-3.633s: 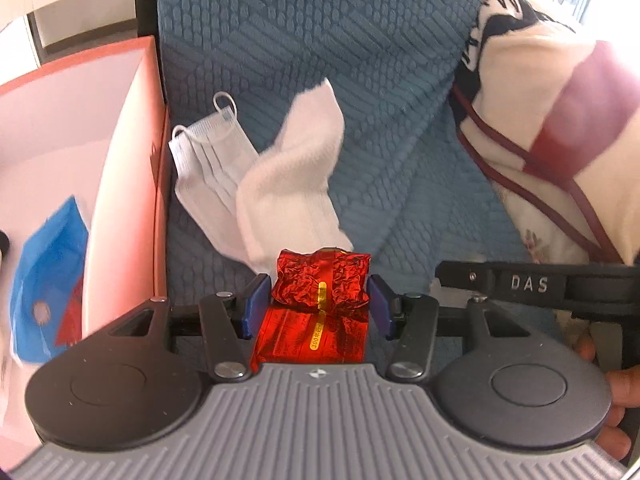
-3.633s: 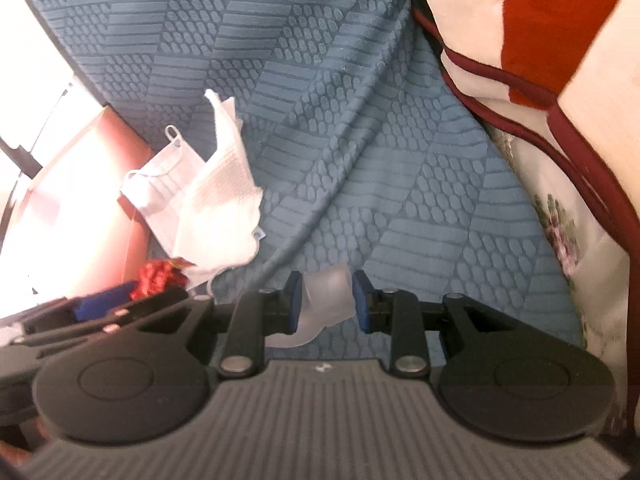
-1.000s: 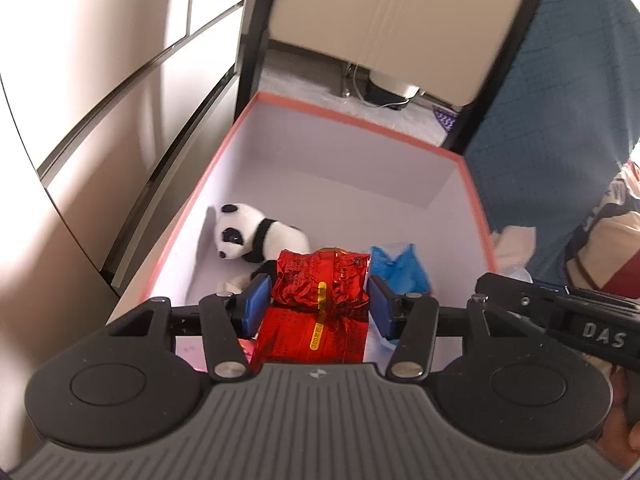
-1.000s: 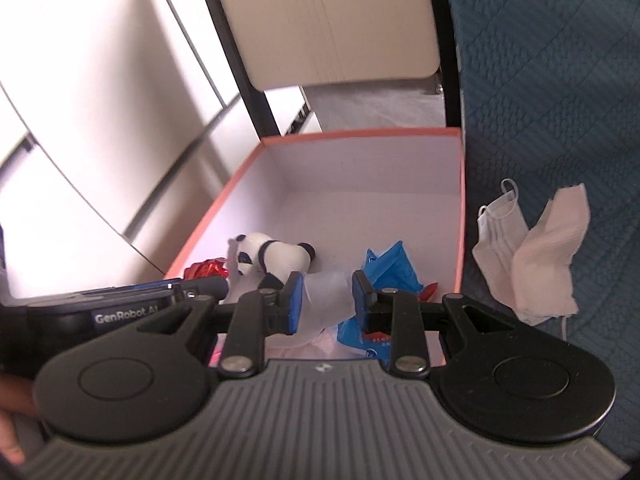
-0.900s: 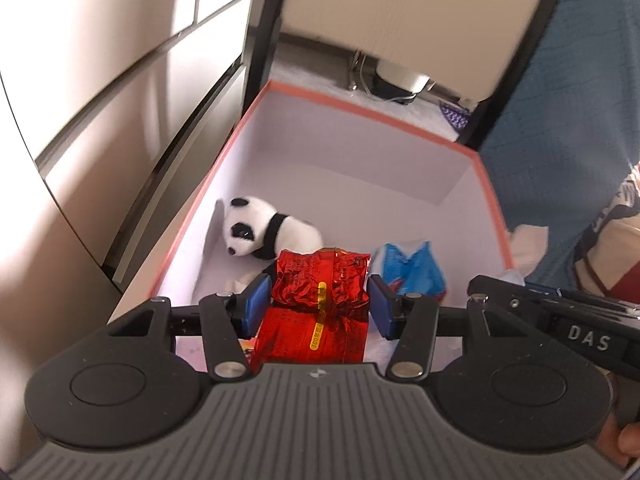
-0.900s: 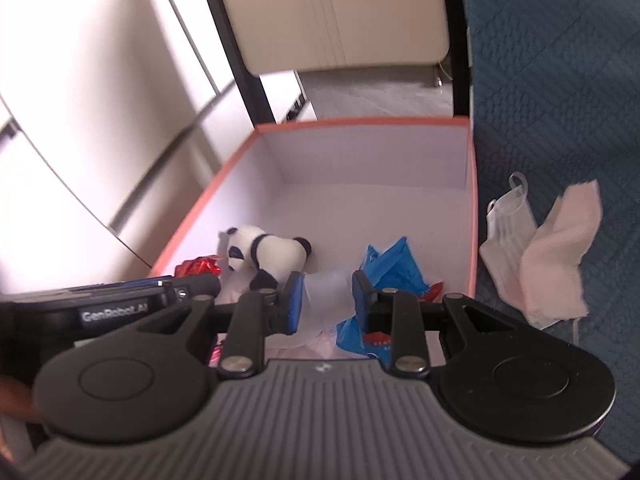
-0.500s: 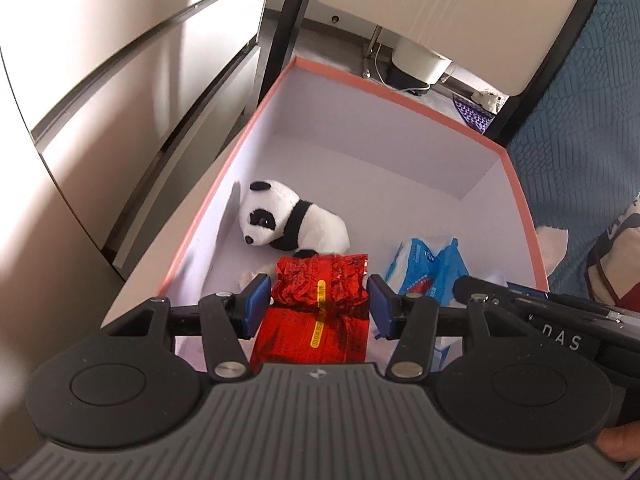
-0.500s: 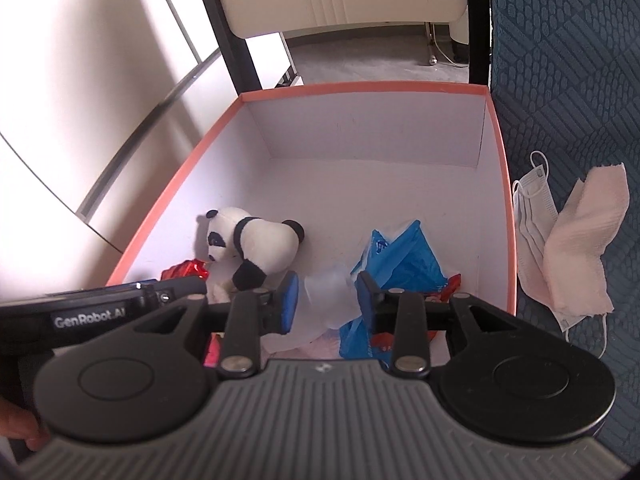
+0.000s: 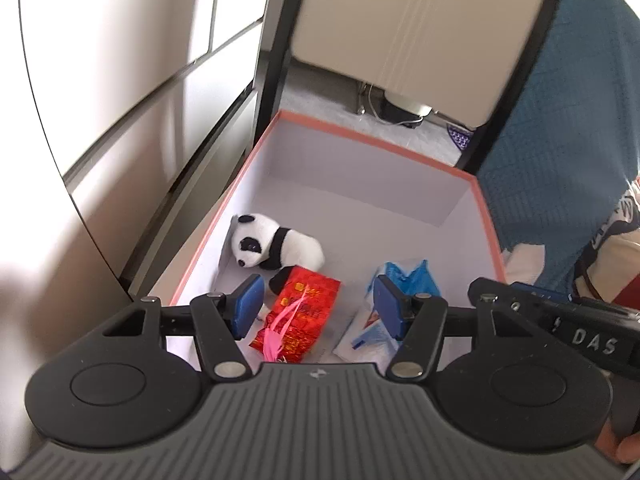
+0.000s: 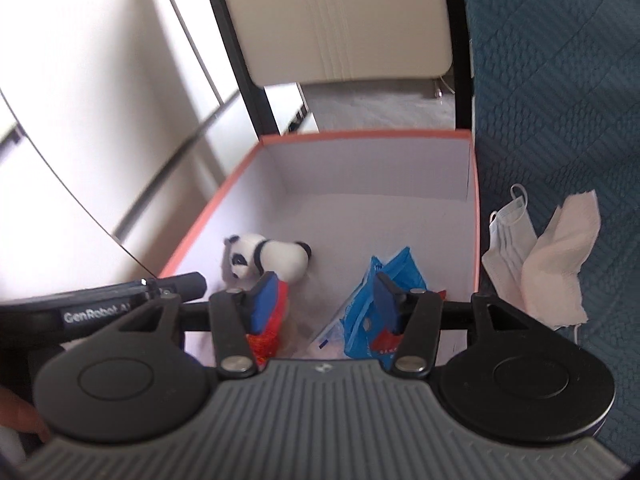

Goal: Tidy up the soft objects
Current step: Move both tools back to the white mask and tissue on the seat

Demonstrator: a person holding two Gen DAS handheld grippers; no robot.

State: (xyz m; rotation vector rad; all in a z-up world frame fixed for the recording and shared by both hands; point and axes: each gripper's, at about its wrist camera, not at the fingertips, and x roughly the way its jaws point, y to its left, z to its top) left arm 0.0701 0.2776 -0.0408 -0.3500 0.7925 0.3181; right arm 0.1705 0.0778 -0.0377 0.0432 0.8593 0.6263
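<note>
Left wrist view is showing the left gripper point(image 9: 316, 306) hanging wide apart and empty over the box point(image 9: 372, 142), likely so things land inside. Low centre, a crinkly red packet point(image 9: 304, 314) is lying on the floor beside a glossy blue bag point(image 9: 408, 284); further up, a plush panda point(image 9: 276, 246) is sitting. Right gripper point(image 10: 326, 298) is likewise gaping, holding nothing. At right, a pleated mask point(image 10: 510, 240) and soft tissue point(image 10: 564, 252) are waiting on the quilted blue cover point(image 10: 560, 100), outside.
</note>
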